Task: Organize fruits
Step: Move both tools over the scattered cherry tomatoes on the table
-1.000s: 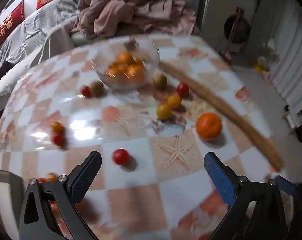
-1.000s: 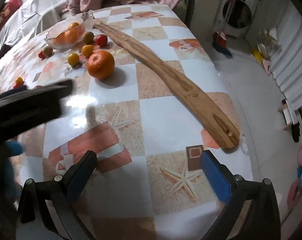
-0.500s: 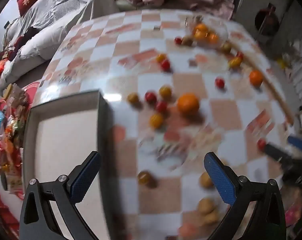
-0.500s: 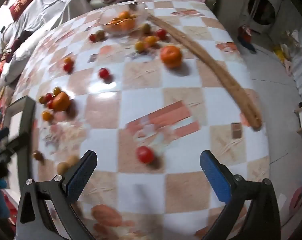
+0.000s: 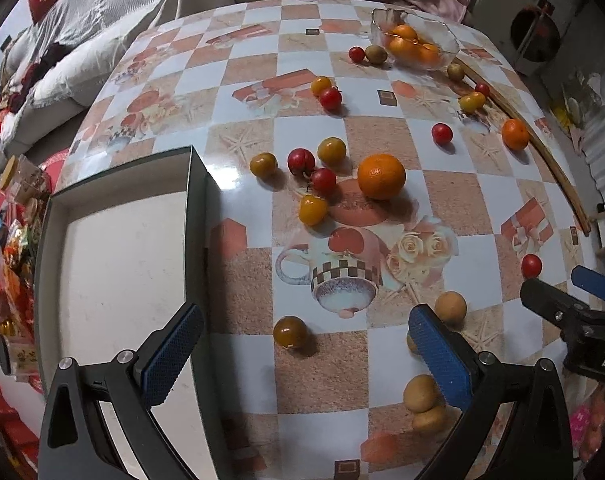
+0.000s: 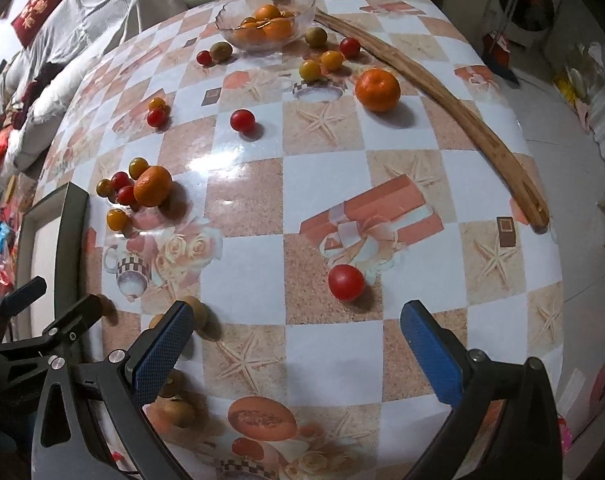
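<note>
— Where are your two grippers right now?

— Both hang over the near edge of the desk, tilted down at its checked cloth. My left gripper has its jaws wide apart with nothing between them; one finger sits over the edge of the open box, the other just beside the pale round fruits. My right gripper is also spread wide and empty, pointed at the cloth just short of a red tomato.

— And the fruit, taking the box as your mark?

— Just past the box's far corner lies a cluster: a large orange with red and yellow cherry tomatoes touching or just beside it. A dark yellow tomato sits alone near the box's right wall, between my left fingers. Well away from the box, at the far side of the desk, a glass bowl holds oranges, with loose small fruits near it and a second orange beside a long wooden stick.

— Anything inside the box?

— Only its pale bare floor shows.
</note>
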`<state>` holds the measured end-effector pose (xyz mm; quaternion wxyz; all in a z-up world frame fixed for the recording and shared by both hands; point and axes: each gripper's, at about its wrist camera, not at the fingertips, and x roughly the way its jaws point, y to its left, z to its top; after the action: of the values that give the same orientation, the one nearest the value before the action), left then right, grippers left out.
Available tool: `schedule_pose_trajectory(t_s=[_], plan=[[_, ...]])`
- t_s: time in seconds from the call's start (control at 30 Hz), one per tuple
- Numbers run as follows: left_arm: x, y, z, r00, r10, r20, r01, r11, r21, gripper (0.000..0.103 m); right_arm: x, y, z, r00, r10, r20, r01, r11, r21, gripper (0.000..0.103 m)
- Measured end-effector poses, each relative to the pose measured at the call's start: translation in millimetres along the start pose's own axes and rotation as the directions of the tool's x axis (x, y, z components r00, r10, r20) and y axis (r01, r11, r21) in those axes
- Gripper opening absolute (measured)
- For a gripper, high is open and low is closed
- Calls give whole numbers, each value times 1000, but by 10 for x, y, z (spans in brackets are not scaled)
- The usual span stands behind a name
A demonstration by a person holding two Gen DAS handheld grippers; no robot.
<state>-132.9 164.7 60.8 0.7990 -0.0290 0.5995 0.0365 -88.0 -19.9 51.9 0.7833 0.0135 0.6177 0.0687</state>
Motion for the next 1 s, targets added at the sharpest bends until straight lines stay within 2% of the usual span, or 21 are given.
schedule_pose_trajectory(t_s=[1.0], plan=[[194, 64, -188, 999, -11, -49, 10, 1000, -24, 103, 19, 47, -65, 1000, -6, -19, 5, 1000, -28, 103]])
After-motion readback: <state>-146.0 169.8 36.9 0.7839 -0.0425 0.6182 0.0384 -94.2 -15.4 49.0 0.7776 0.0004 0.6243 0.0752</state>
